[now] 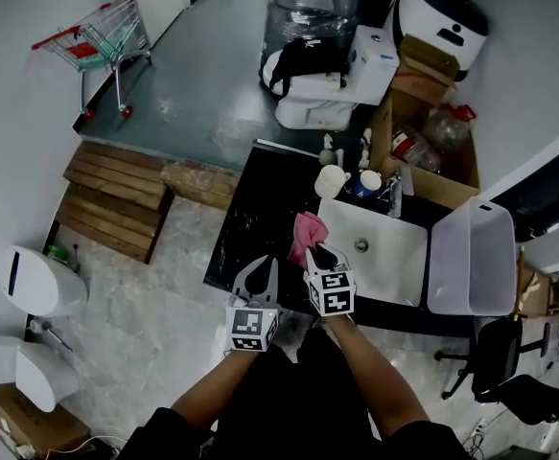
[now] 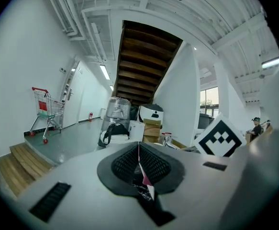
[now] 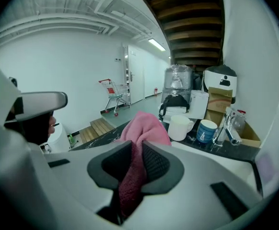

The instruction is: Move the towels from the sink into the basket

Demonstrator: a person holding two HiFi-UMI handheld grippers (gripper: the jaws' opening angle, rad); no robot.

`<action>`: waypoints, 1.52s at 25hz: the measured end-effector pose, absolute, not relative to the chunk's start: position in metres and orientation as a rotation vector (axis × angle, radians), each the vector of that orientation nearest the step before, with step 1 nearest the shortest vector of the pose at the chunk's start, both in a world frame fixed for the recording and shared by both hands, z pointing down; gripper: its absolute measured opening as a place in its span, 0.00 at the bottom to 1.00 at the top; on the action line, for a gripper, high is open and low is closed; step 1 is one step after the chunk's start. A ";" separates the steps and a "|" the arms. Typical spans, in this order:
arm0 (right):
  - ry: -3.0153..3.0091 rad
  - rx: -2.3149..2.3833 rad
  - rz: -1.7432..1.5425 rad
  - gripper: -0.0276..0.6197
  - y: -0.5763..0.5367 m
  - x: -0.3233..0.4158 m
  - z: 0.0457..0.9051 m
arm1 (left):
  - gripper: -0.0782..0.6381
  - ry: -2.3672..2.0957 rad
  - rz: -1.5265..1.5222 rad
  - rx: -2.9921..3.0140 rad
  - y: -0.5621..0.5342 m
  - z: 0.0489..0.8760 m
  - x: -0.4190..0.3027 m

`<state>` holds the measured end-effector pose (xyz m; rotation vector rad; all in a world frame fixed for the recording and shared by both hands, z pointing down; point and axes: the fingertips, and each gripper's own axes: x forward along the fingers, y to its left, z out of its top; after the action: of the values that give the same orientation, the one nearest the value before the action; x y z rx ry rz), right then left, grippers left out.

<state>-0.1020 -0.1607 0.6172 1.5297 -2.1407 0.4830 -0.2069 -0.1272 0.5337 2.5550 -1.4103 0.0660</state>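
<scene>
Right hand-held gripper, I see, pinches the towel, bunched beyond its jaws beside the sink; left hand-held gripper is clenched.

Red-handled shopping cart is standing on the grey floor at far left. Wooden steps are lying just below it in the head view. On the black counter, a white mug and a blue cup are sitting side by side, with the faucet rising just right of them. A cardboard box is standing behind. A black office chair is sitting at lower right.
</scene>
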 end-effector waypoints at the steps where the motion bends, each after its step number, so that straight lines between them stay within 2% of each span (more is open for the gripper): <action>1: -2.150 1.535 0.479 0.17 -0.156 -0.097 0.613 | 0.13 -1.404 0.065 2.560 -0.124 0.533 -0.200; 38: -2.219 1.738 0.418 0.17 -0.029 0.172 0.520 | 0.13 -1.243 0.112 2.728 -0.014 0.500 0.100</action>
<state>0.1725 -0.0287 0.5195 1.7377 -2.2189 0.4177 0.1001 -0.0135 0.4996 2.7277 -1.2427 0.1120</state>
